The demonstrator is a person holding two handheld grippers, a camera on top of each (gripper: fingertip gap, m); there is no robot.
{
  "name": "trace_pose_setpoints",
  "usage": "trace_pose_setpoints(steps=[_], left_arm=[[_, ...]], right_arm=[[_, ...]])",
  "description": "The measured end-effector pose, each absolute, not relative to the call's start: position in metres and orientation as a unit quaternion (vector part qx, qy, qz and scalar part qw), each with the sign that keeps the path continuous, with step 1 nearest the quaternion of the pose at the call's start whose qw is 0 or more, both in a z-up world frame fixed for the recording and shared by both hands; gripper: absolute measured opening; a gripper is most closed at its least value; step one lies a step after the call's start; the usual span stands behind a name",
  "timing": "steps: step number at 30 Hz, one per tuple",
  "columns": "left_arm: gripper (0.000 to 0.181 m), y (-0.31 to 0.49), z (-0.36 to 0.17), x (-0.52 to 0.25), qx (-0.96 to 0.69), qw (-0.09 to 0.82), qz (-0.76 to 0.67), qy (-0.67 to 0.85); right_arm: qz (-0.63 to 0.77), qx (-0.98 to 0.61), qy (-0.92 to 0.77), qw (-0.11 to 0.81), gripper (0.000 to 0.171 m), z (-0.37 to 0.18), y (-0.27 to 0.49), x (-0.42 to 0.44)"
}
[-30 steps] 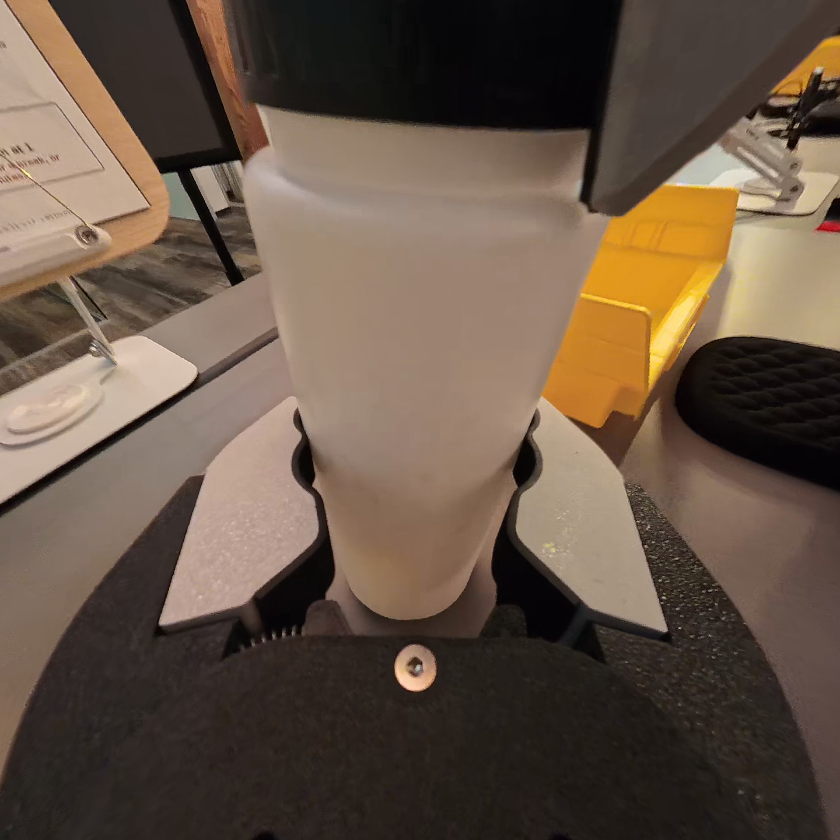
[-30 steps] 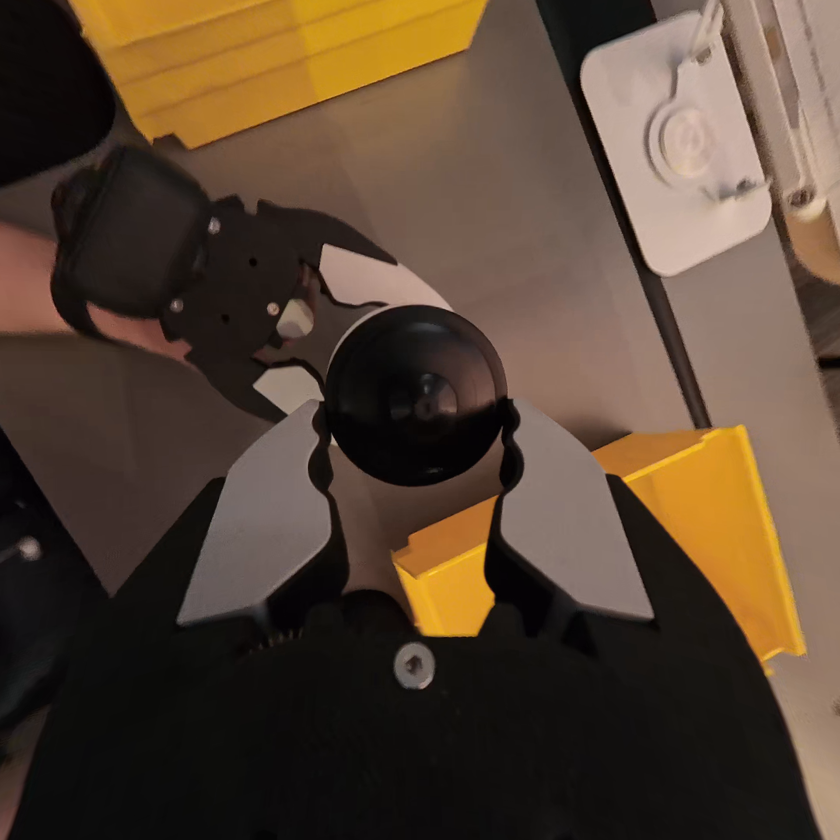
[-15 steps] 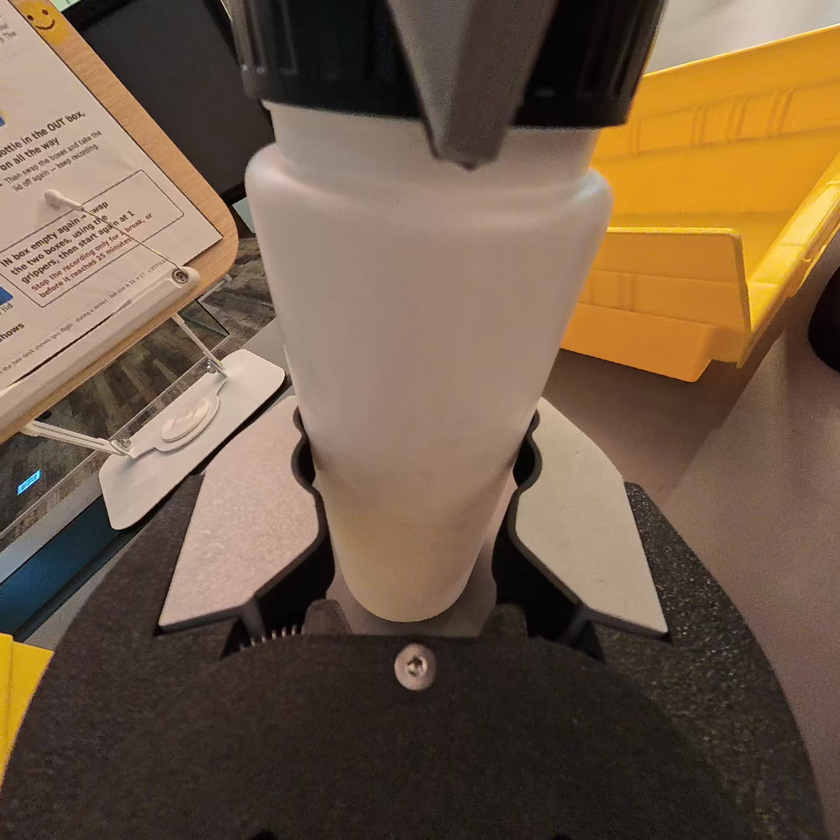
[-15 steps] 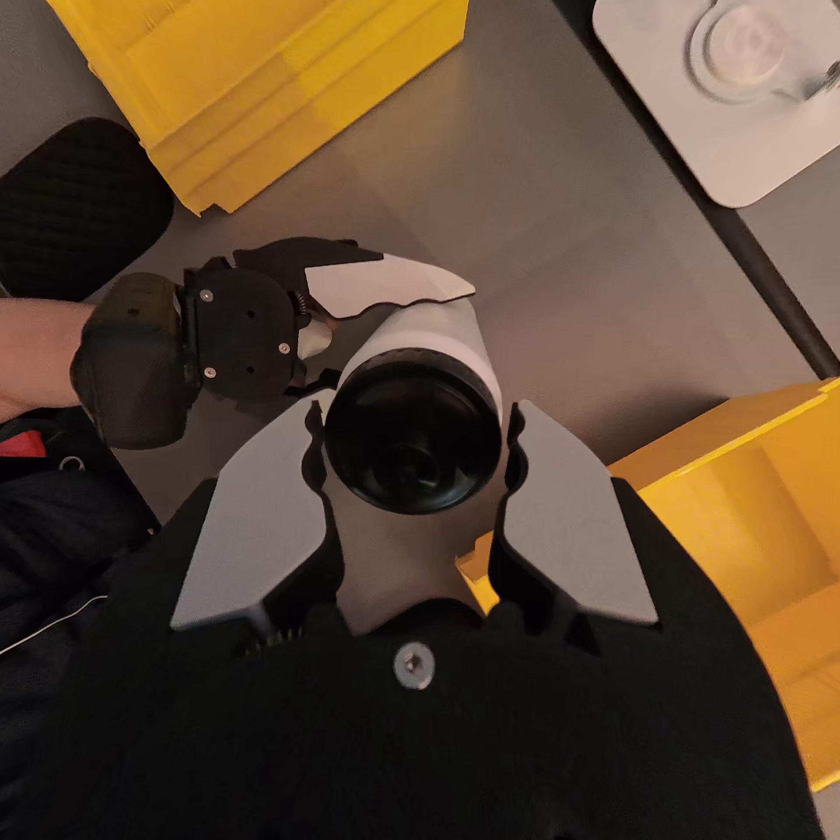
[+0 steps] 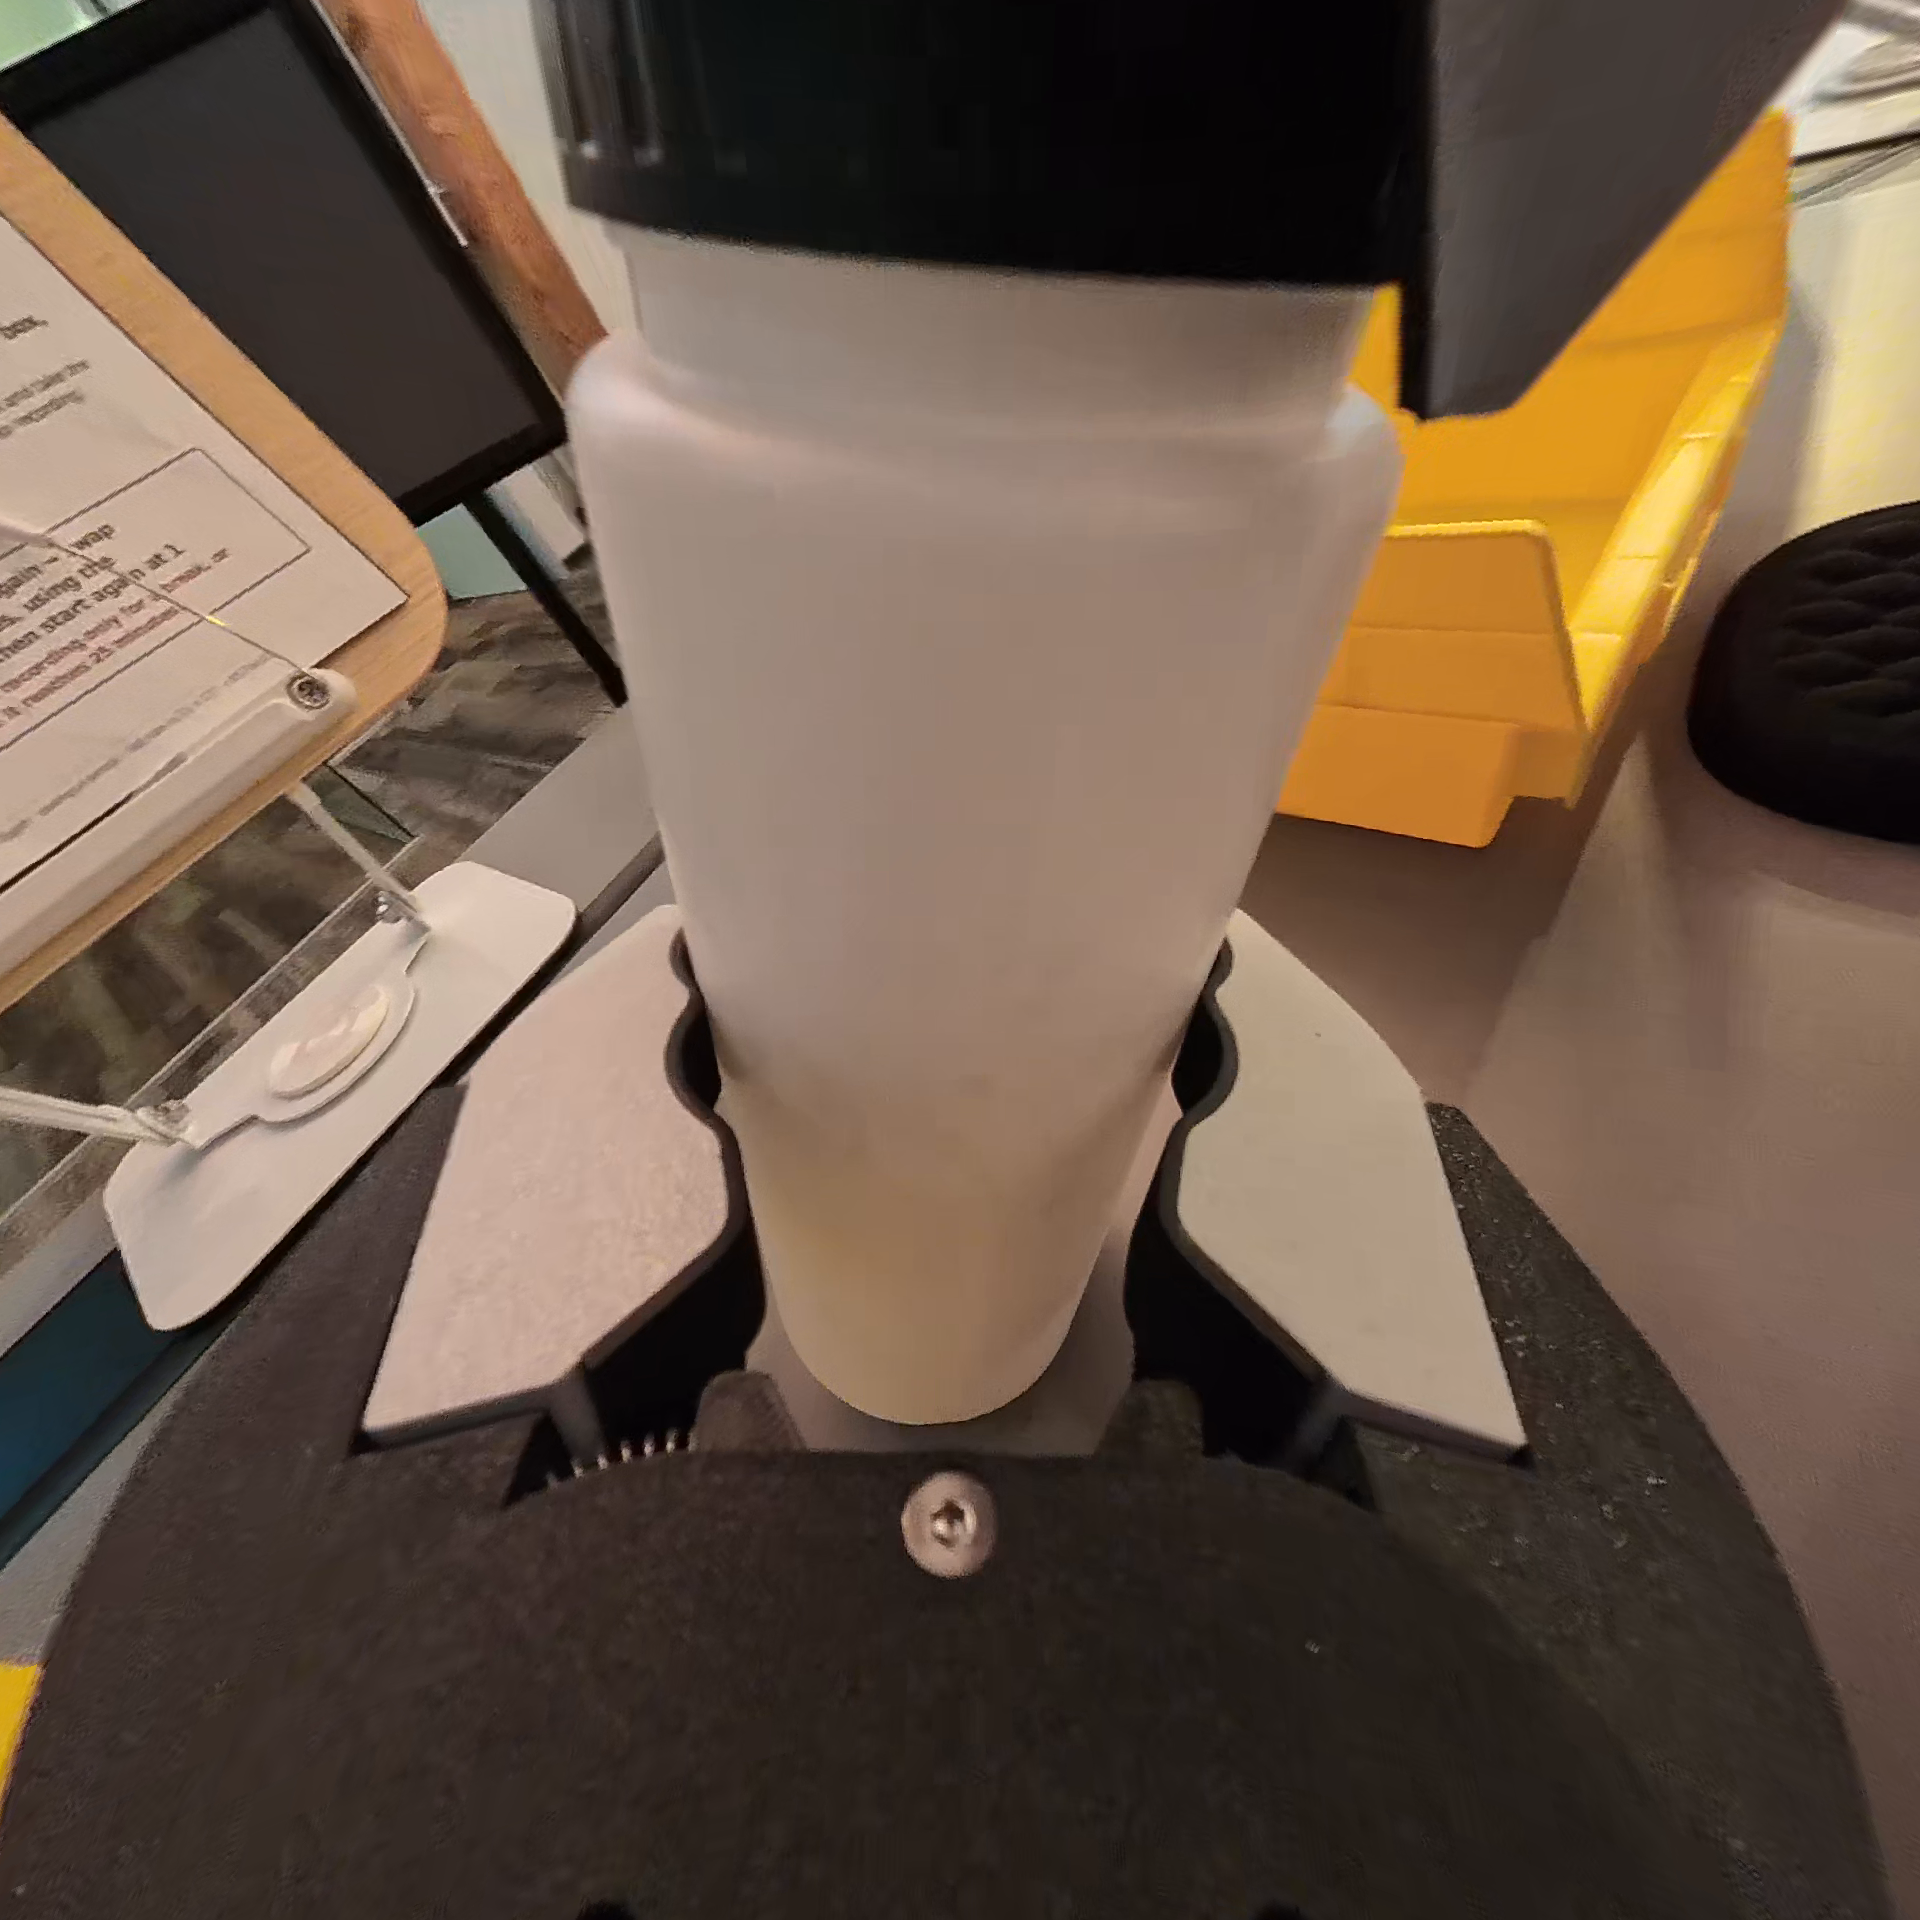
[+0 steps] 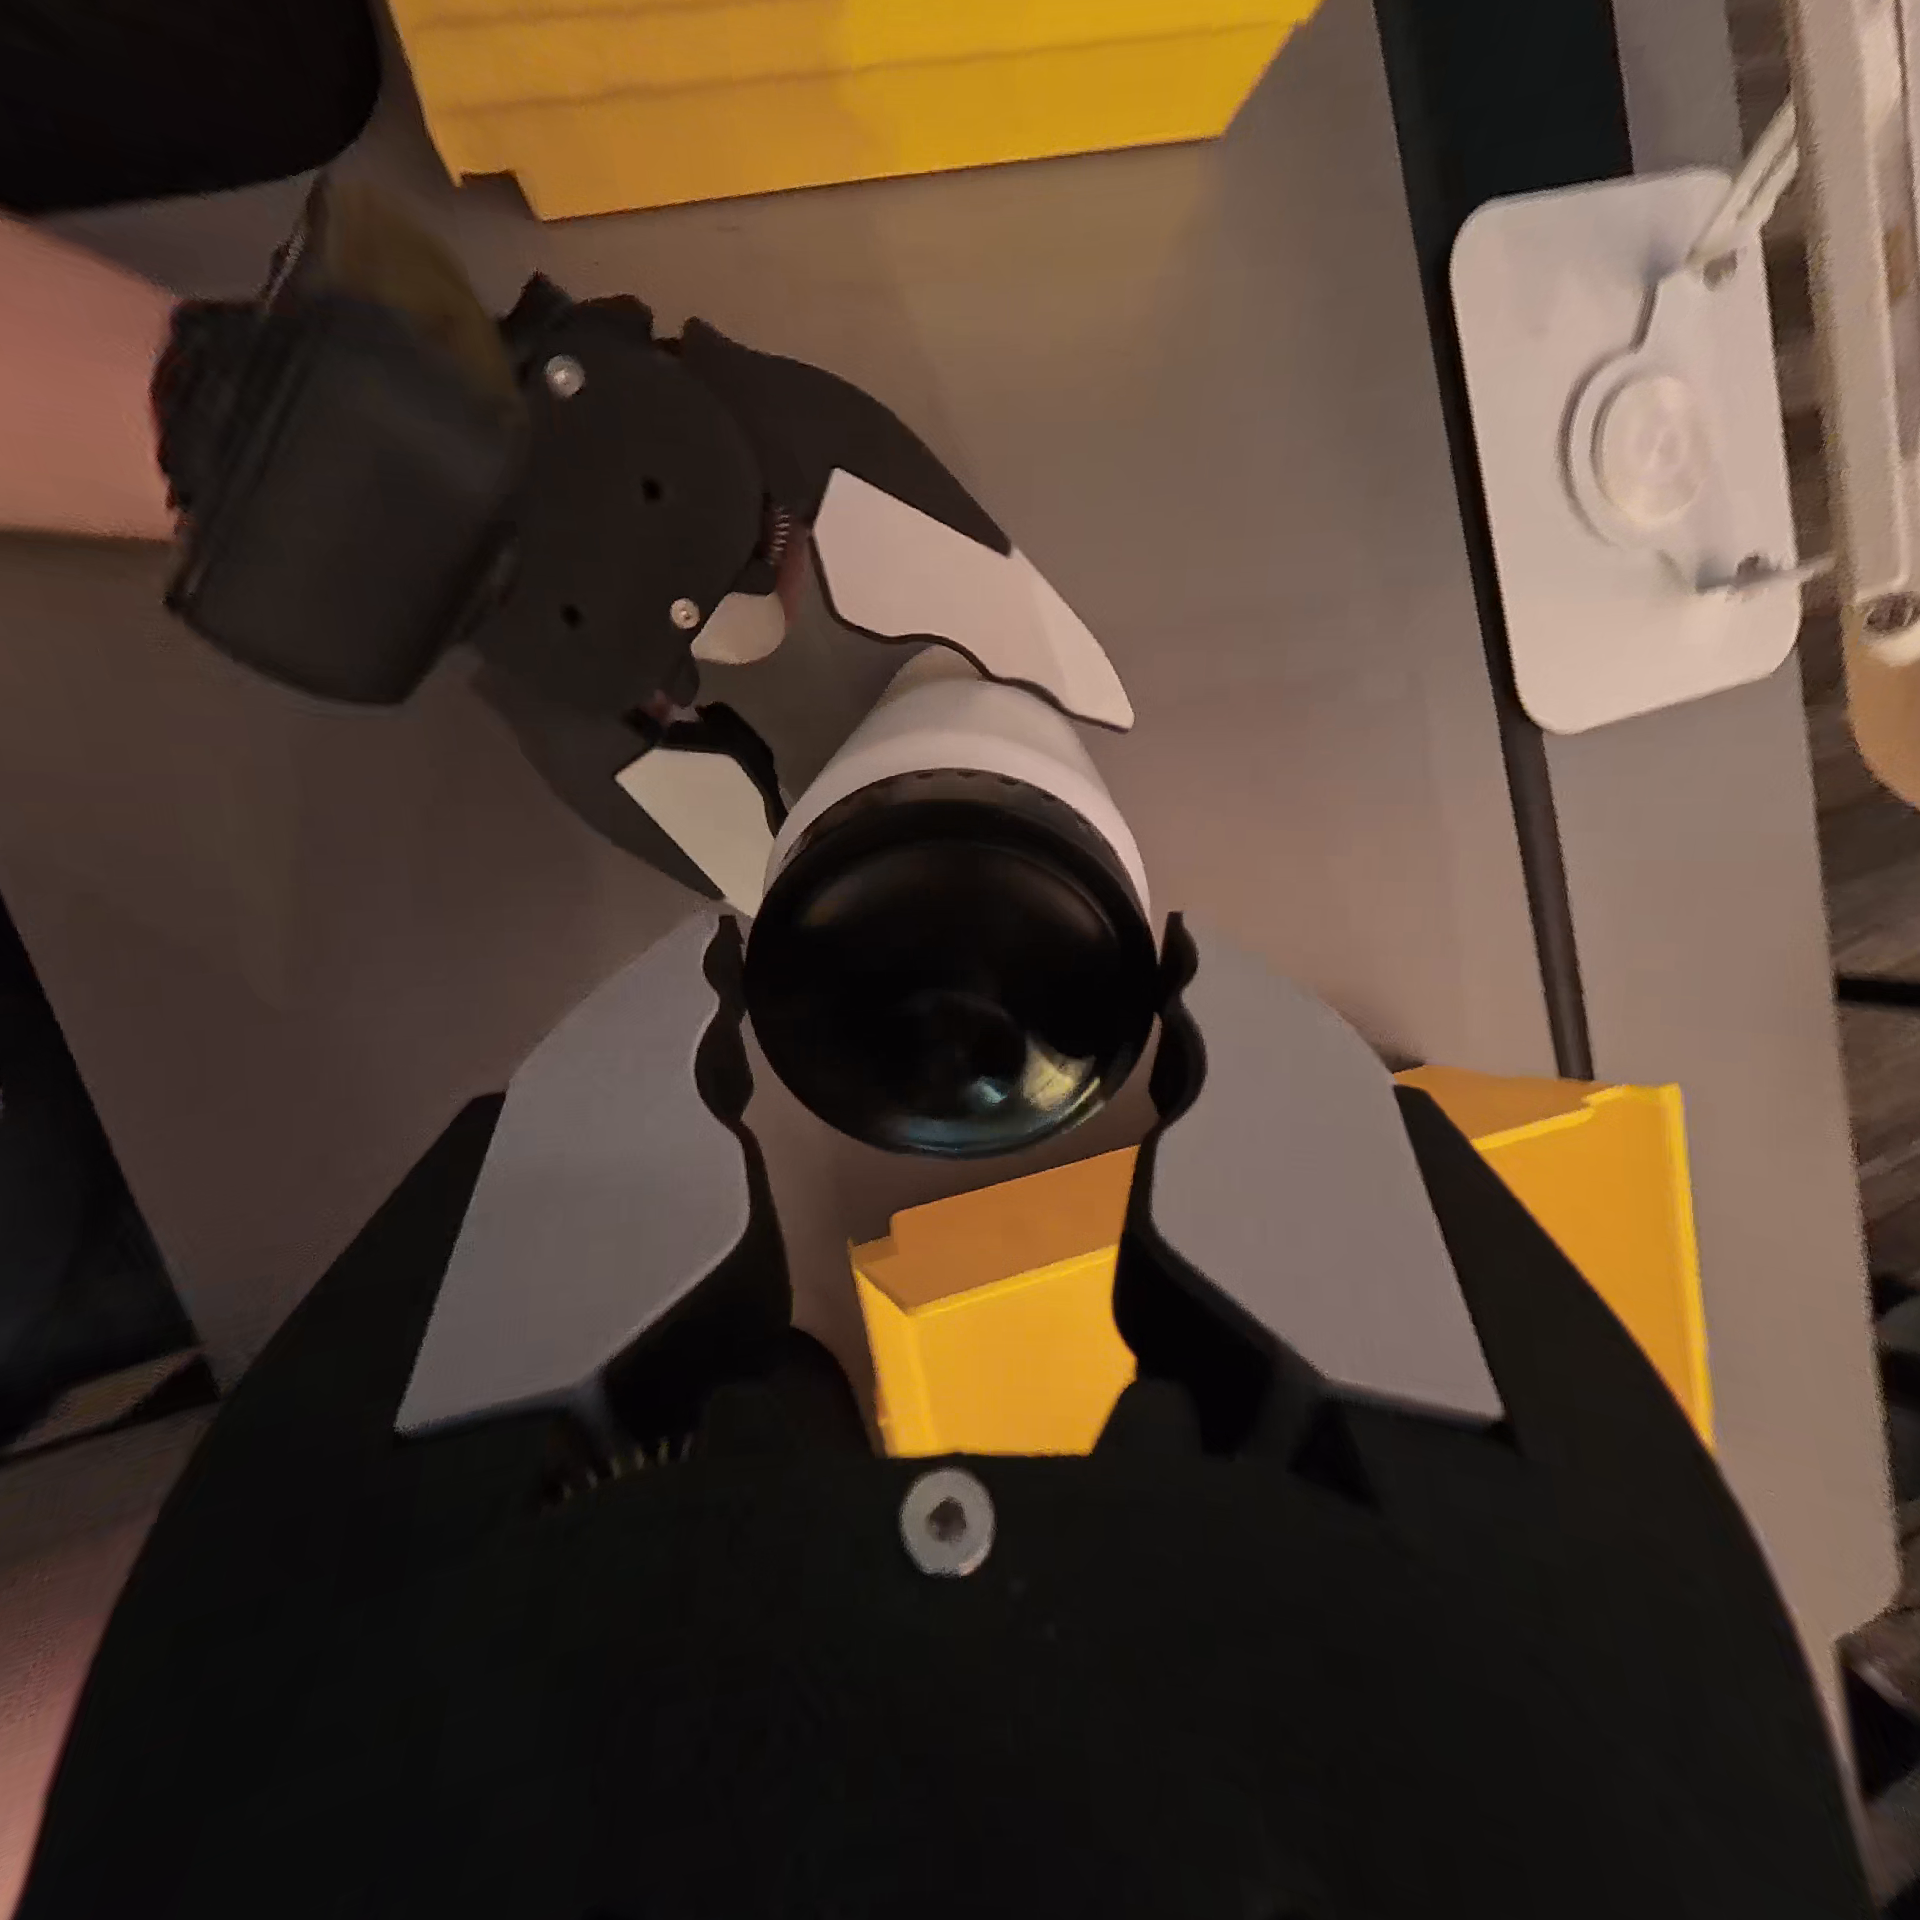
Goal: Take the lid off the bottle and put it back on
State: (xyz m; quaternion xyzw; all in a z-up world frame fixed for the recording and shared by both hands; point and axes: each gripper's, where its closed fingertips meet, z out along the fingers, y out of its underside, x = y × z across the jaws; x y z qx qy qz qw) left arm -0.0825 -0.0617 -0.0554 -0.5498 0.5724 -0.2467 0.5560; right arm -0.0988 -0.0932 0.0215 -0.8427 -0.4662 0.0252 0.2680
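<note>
Left wrist view: the white bottle [image 5: 956, 790], black lid [image 5: 977, 114] on, is clamped low in the left gripper [image 5: 951, 1049] above the tabletop [image 5: 1662, 987]. The right gripper [image 6: 951, 1023] grips the lid. The yellow bin [image 5: 1507, 613] looks empty.

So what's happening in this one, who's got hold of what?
A person is working a white bottle with two handheld tongs. The left tongs are shut around the bottle's lower body, holding it up off the grey table. The right tongs are closed on the black lid from above. The lid sits on the bottle's neck; whether it is being loosened or tightened can't be told. Yellow bins stand nearby.
</note>
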Motion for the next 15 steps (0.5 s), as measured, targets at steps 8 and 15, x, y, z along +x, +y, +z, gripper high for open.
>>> trace_pose_setpoints(steps=[8, 15], left_arm=[[0.088, -0.073, -0.055, -0.079, -0.575, 0.475, -0.393, 0.537], [0.088, -0.064, -0.055, -0.081, -0.585, 0.465, -0.441, 0.498]], right_arm=[[0.119, -0.856, -0.404, 0.301, 0.077, 0.033, -0.075, -0.110], [0.144, -0.868, -0.350, 0.322, 0.075, 0.039, -0.061, -0.111]])
